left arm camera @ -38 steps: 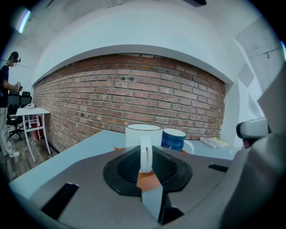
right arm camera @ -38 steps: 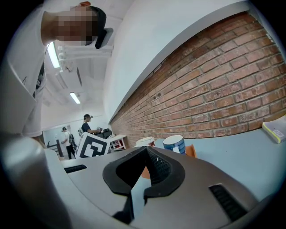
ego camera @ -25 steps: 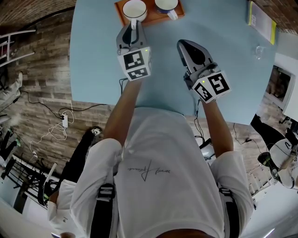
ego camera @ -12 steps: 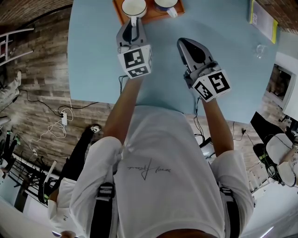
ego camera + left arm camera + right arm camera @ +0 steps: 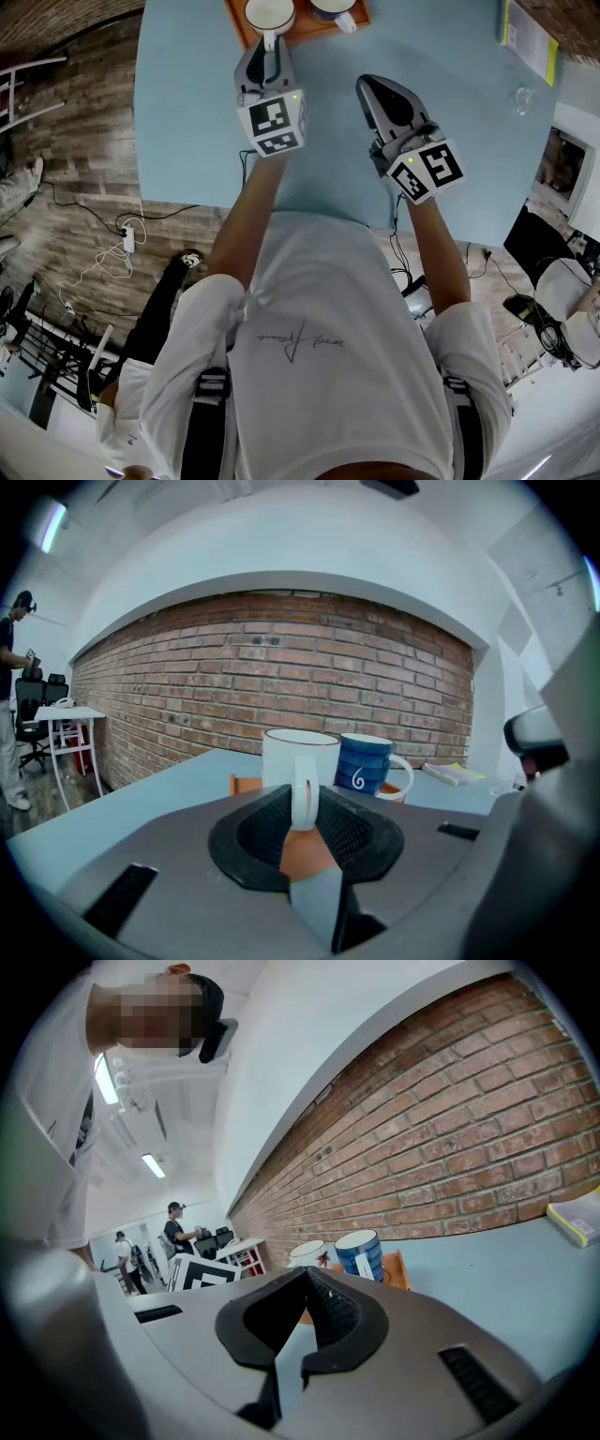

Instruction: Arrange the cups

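Note:
A white cup (image 5: 269,12) and a blue cup (image 5: 334,9) with a white swirl stand side by side on an orange tray (image 5: 300,33) at the far edge of the light-blue table (image 5: 187,112). My left gripper (image 5: 266,45) reaches to the white cup, and its pads are shut on the cup's handle (image 5: 304,799). In the left gripper view the white cup (image 5: 298,757) stands upright just ahead, with the blue cup (image 5: 366,764) to its right. My right gripper (image 5: 364,84) hovers over bare table short of the tray, shut (image 5: 307,1274) with nothing in it.
A yellow-edged booklet (image 5: 525,37) and a small clear glass (image 5: 521,101) lie at the table's far right. Beyond the table is a brick wall (image 5: 281,677). People, chairs and a white desk stand off to the left (image 5: 178,1232). Cables lie on the wooden floor (image 5: 103,262).
The tray and cups sit a little nearer the top edge of the head view. Neither gripper has visibly moved relative to the cups, and the left one keeps hold of the handle.

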